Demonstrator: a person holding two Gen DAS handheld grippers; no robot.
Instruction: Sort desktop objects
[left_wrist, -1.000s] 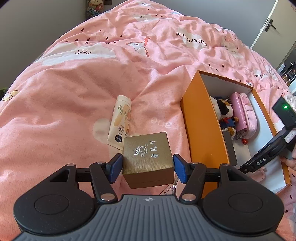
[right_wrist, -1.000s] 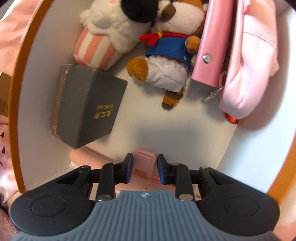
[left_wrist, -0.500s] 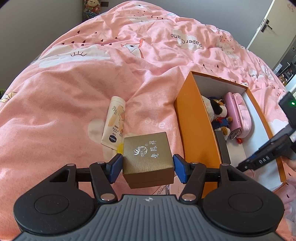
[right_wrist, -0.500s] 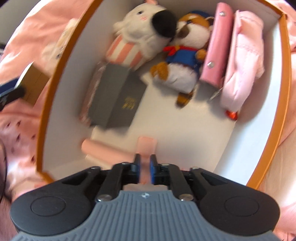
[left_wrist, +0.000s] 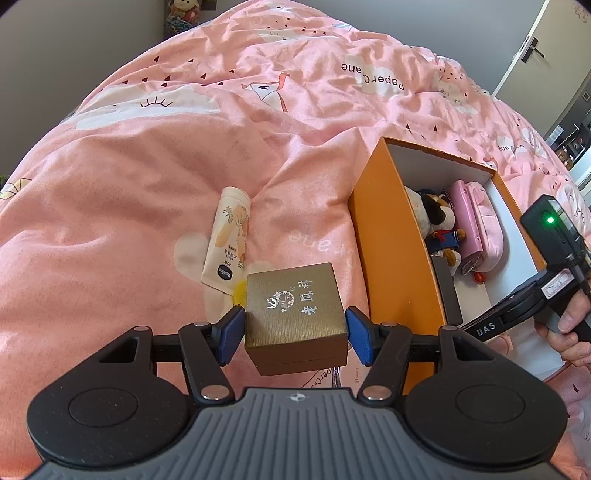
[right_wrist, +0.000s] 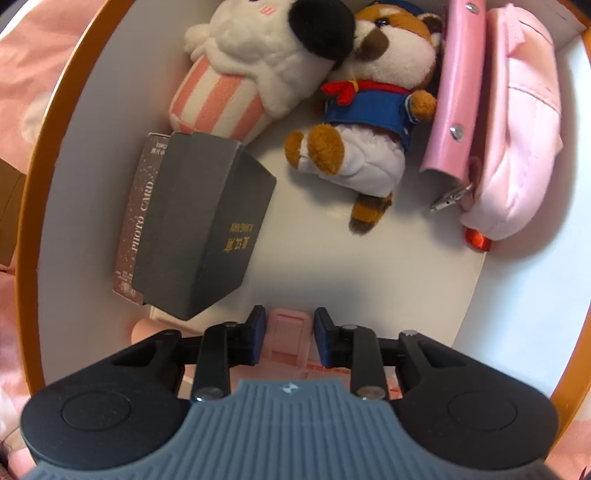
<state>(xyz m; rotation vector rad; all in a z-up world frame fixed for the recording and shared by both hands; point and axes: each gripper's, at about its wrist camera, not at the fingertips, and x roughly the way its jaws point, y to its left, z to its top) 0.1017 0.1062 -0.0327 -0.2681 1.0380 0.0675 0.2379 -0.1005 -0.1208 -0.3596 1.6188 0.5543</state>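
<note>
The left gripper (left_wrist: 295, 334) is pinched on the gold box (left_wrist: 295, 314), kept above the pink bedspread (left_wrist: 147, 184), probably waiting for space in the orange box (left_wrist: 397, 258) to its right. The gold box is square, ribbed, with a silver emblem on its lid. A cream tube (left_wrist: 227, 245) lies just beyond it.

The right gripper (right_wrist: 289, 336) is aimed down into the orange box; its jaws are closing around a pink item (right_wrist: 286, 332) with narrow gaps visible, presumably for repositioning. Ahead lie a dark grey box (right_wrist: 207, 225) and two plush toys (right_wrist: 295, 74).
</note>
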